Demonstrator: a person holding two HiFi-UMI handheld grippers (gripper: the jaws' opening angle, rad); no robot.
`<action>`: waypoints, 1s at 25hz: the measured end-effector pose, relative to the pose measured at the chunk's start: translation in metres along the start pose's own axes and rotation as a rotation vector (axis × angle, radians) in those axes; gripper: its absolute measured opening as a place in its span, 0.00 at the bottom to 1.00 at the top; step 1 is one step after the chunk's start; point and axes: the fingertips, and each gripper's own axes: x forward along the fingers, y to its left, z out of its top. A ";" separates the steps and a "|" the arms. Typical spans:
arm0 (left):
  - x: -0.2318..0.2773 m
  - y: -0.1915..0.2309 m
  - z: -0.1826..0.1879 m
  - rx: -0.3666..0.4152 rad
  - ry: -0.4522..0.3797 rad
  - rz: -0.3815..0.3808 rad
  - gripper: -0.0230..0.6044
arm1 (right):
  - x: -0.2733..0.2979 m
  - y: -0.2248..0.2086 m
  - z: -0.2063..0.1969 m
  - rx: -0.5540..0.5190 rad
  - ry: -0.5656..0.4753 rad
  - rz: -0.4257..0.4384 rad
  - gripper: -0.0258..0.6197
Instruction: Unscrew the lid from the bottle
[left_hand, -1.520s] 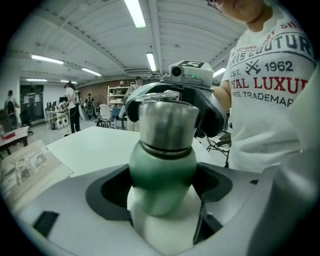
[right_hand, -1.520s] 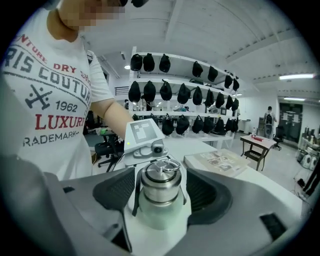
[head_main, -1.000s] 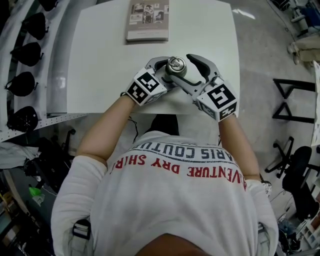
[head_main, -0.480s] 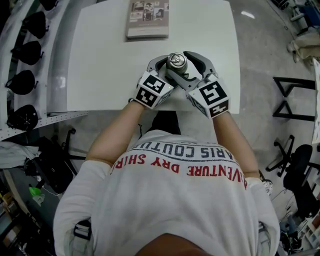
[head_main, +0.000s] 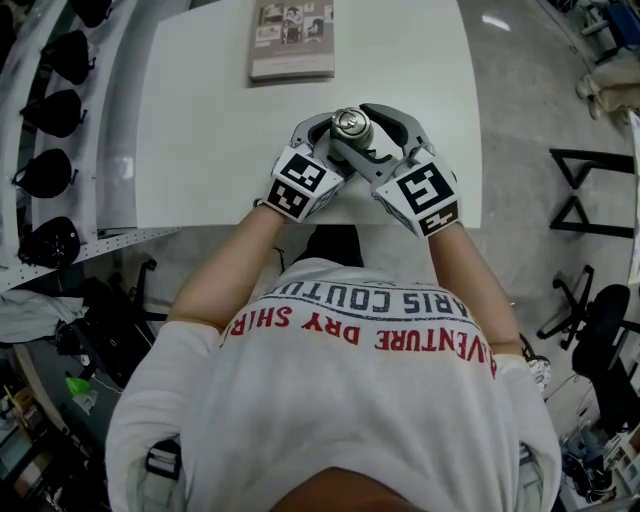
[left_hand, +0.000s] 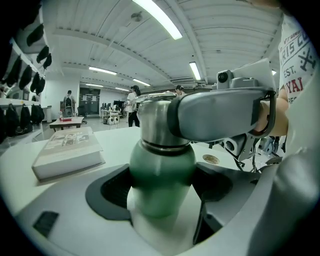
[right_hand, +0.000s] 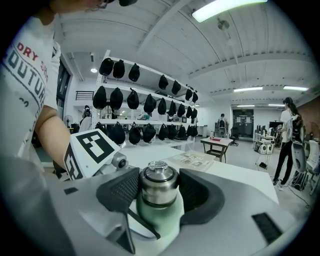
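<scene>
A green bottle (left_hand: 162, 175) with a steel lid (head_main: 351, 123) stands upright near the front edge of the white table (head_main: 200, 120). My left gripper (head_main: 335, 140) is shut on the green body; its dark pads (left_hand: 112, 187) press both sides. My right gripper (head_main: 368, 135) reaches in from the right at lid height. Its jaws are closing, and the ribbed pads (right_hand: 122, 190) touch the steel lid (right_hand: 157, 187) on both sides. In the left gripper view, a grey finger (left_hand: 220, 112) of the right gripper crosses in front of the lid.
A thin book (head_main: 292, 40) lies flat at the table's far edge, beyond the bottle. A rack of black caps (head_main: 50, 110) runs along the left side. The table's front edge lies just behind both grippers, close to the person's body.
The right gripper swung in from the right and its jaws narrowed onto the lid. The left gripper stayed clamped on the bottle, shifting only slightly.
</scene>
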 end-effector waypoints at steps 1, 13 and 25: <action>0.000 0.000 0.000 0.005 0.002 -0.012 0.65 | 0.000 0.000 0.000 -0.001 0.001 0.008 0.42; -0.003 -0.001 -0.003 0.101 0.079 -0.234 0.65 | 0.005 0.004 0.002 -0.053 0.026 0.126 0.42; -0.008 -0.006 -0.009 0.309 0.170 -0.504 0.65 | 0.007 0.014 0.000 -0.213 0.111 0.336 0.42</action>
